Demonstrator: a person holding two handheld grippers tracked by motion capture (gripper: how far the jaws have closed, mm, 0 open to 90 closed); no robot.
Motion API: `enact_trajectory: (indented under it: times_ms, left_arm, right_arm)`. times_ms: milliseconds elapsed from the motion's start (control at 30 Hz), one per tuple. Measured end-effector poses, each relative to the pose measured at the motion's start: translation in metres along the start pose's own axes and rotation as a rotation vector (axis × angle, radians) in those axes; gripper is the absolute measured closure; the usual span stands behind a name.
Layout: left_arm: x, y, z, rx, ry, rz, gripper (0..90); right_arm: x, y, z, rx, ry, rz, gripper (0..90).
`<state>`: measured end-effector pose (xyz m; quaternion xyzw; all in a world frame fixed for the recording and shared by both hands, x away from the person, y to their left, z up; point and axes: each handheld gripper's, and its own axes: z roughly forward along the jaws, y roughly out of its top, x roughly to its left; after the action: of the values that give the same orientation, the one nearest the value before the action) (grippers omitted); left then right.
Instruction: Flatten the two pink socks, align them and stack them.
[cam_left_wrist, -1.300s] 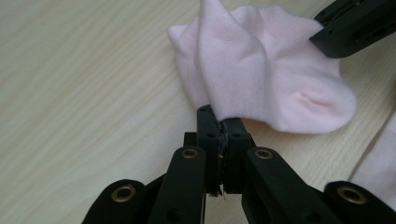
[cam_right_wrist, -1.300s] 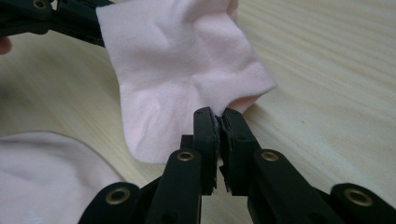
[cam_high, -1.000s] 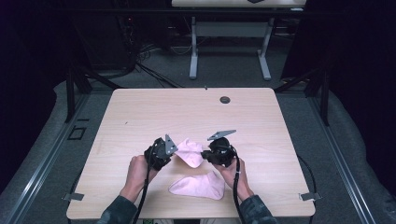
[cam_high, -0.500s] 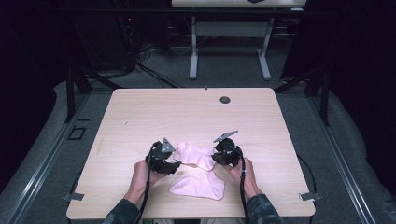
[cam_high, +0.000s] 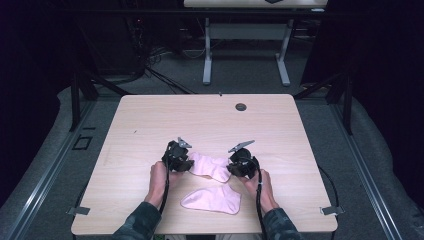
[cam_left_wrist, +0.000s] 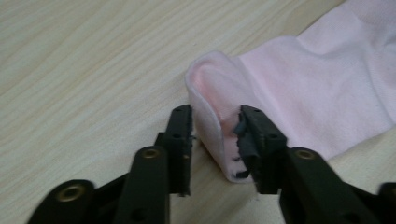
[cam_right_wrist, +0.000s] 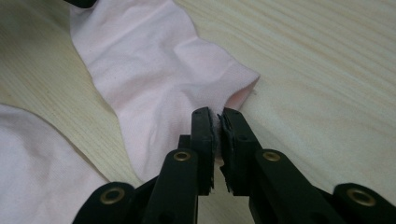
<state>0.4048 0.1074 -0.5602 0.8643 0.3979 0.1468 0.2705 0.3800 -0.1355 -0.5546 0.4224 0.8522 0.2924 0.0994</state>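
Observation:
A pink sock (cam_high: 210, 167) lies stretched across the wooden table (cam_high: 150, 125) between my two grippers. My left gripper (cam_high: 186, 164) is at its left end. In the left gripper view the jaws (cam_left_wrist: 215, 135) have just been closing and stand a little apart, with the curled end of the sock (cam_left_wrist: 303, 93) between them and a thin gap still at one pad. My right gripper (cam_high: 231, 170) is shut on the sock's other end, with the cloth (cam_right_wrist: 149, 70) pinched between its pads (cam_right_wrist: 218, 123). A second pink sock (cam_high: 212, 200) lies flat nearer the front edge.
A dark round grommet (cam_high: 241, 106) sits near the table's far edge. Beyond it stand the white legs of another table (cam_high: 245, 50) on a dark floor with cables. The second sock (cam_right_wrist: 37, 158) lies close beside my right gripper.
The two grippers have moved apart and toward the table's front edge. The sock, bunched between them before, now lies spread flat on the table.

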Motion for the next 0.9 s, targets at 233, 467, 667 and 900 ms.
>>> enact_trajectory:
  times_ms: [233,467,667,900]
  left_arm:
    - [0.002,-0.003,-0.005,-0.018,0.001,-0.025,88.9]
    - [0.001,-0.012,-0.041,-0.105,0.001,-0.046,89.1]
    - [-0.007,-0.023,-0.073,-0.169,-0.011,-0.038,89.1]
    - [-0.019,-0.027,-0.098,-0.214,-0.008,-0.03,89.0]
  right_arm:
    - [-0.001,-0.004,-0.001,-0.003,0.003,-0.005,85.1]
    - [-0.002,-0.004,-0.024,-0.043,0.006,-0.005,85.2]
    - [0.005,-0.005,-0.053,-0.086,0.03,-0.029,85.2]
    - [0.017,-0.004,-0.079,-0.103,0.038,-0.071,85.1]
